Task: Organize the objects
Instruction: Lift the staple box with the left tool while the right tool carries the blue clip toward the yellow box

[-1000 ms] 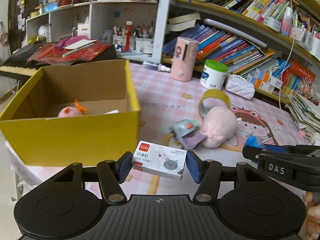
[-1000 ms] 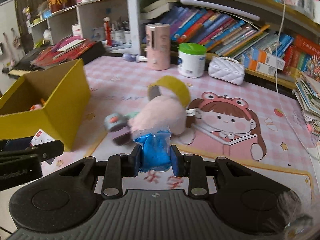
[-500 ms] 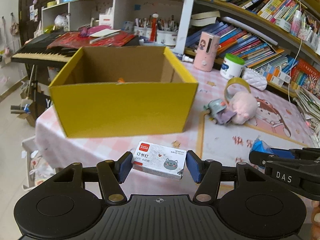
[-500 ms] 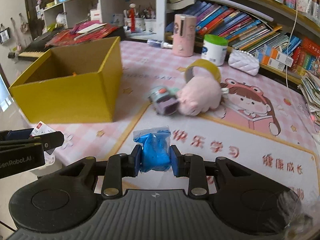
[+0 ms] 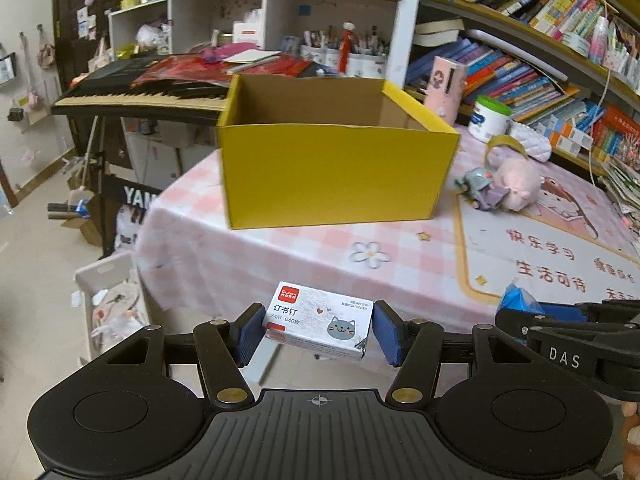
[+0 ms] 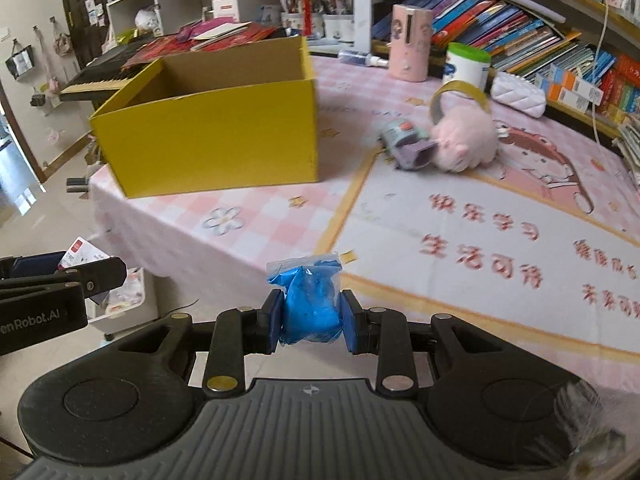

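The left gripper [image 5: 316,334] clamps a small white cardboard staple box with a cat face [image 5: 316,326]. The right gripper [image 6: 312,322] squeezes a clear bag of blue material [image 6: 310,300], both short of the open yellow cardboard box [image 5: 336,168] on the pink checked surface [image 5: 304,256].

**Table rundown from my feed**

I've got a table [image 6: 248,240] under a pink checkered cloth with a cartoon mat [image 6: 500,240]. On it: an open yellow box [image 5: 336,172], a pink plush [image 6: 464,140] touching a small grey-purple toy [image 6: 408,148], a white green-lidded tub [image 6: 466,64], a pink cylinder [image 6: 412,42] and a white quilted pouch [image 6: 518,94].
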Motion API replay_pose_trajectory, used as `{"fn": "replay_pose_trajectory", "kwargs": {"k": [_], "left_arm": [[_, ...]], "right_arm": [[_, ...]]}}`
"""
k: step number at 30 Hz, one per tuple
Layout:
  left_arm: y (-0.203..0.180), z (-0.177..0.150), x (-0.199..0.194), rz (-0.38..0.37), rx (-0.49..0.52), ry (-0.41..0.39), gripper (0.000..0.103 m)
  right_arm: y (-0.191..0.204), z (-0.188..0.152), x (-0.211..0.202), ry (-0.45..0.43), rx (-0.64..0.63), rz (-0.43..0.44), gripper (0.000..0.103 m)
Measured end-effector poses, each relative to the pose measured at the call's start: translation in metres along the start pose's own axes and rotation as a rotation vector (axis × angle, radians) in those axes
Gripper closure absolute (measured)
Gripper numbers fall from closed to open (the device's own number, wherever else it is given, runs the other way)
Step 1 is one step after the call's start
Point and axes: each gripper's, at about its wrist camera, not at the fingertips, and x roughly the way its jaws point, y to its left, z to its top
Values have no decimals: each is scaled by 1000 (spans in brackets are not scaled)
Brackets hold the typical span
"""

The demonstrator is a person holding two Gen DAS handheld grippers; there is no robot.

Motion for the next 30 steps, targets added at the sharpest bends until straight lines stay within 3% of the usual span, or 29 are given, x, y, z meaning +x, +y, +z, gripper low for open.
{"fn": "replay_pose_trajectory", "kwargs": {"k": [13, 30], "left_arm": [[36, 0, -21, 26, -44, -61, 46], [32, 1, -16, 10, -57, -59, 46]], "right_arm": [[48, 2, -11, -25, -66, 44, 75], [53, 4, -3, 8, -91, 58, 75]]}}
